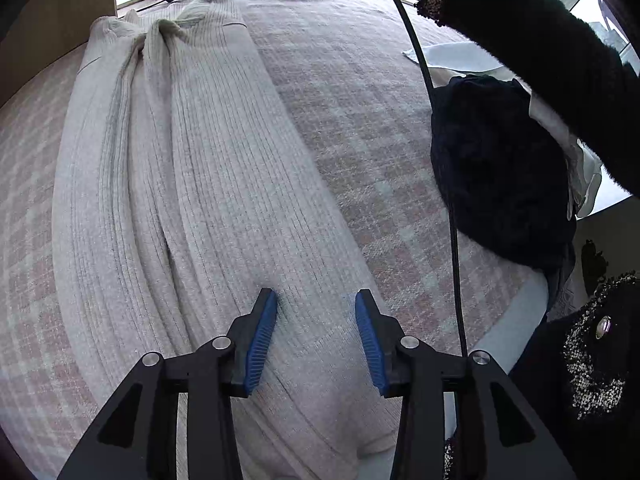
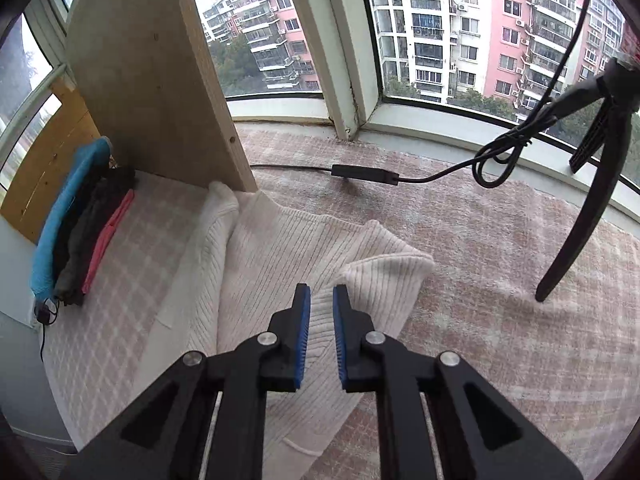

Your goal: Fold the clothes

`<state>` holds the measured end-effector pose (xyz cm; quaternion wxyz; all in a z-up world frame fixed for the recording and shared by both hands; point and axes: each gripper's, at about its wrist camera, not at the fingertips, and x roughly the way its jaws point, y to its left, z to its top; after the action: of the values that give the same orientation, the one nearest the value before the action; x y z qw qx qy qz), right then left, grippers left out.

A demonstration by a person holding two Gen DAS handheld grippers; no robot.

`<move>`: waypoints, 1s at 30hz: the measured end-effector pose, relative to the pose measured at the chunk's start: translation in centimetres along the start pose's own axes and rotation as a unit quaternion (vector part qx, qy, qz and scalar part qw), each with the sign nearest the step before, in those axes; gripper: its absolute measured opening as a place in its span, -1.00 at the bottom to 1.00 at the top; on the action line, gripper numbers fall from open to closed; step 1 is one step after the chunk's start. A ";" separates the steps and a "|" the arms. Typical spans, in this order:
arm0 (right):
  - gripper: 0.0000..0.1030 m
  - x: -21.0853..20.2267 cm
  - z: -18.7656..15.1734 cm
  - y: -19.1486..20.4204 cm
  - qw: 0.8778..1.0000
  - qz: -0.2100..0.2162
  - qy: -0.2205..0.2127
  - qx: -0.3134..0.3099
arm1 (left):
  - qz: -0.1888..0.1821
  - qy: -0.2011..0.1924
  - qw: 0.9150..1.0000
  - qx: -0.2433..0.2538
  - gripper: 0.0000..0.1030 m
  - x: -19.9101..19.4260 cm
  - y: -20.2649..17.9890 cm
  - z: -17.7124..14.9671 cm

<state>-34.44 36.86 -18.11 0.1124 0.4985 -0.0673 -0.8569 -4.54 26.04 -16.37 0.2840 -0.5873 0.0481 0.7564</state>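
A long cream ribbed knit garment (image 1: 192,184) lies lengthwise on the pink checked cover, both sides folded in to the middle. My left gripper (image 1: 316,300) is open just above its near end, blue pads wide apart with only fabric showing beneath. In the right wrist view the far end of the same knit (image 2: 280,248) lies with a cuff folded over at the right. My right gripper (image 2: 321,294) hovers over that end, its jaws a narrow gap apart and nothing clamped between them.
A dark knit pile (image 1: 500,184) and white cloth (image 1: 452,56) lie at the right, under a person's black sleeve (image 1: 540,52). Folded blue, grey and pink clothes (image 2: 80,220) stack beside a wooden panel (image 2: 160,80). A cable adapter (image 2: 364,174) and tripod leg (image 2: 580,216) stand by the window.
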 end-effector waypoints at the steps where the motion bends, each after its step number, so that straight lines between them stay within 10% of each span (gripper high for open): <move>1: -0.54 -0.2 0.1 -0.3 1.000 -0.001 0.003 0.005 | -0.001 0.000 1.000 0.001 -0.22 0.0 0.0 0.0; 9: -0.54 7.8 1.4 -1.6 0.997 -0.023 0.072 0.012 | -0.001 0.000 1.000 0.011 -0.10 0.5 -0.8 0.4; 25: -0.21 4.6 -1.4 1.9 0.998 -0.026 0.064 -0.003 | 0.005 0.004 1.000 0.030 -0.05 0.7 -1.2 0.4; 28: -0.87 5.3 -2.1 3.0 0.997 -0.035 0.074 -0.014 | 0.008 0.000 1.000 0.030 -0.05 0.7 -1.3 0.3; 30: -0.87 4.5 -2.5 3.0 0.998 -0.018 0.063 -0.006 | 0.009 -0.002 1.000 0.028 -0.05 0.6 -1.3 0.1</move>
<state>-34.06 32.79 -22.49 0.1043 0.5524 -0.0461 -0.8258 -4.11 27.37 -16.53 0.2936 -0.5769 0.0736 0.7586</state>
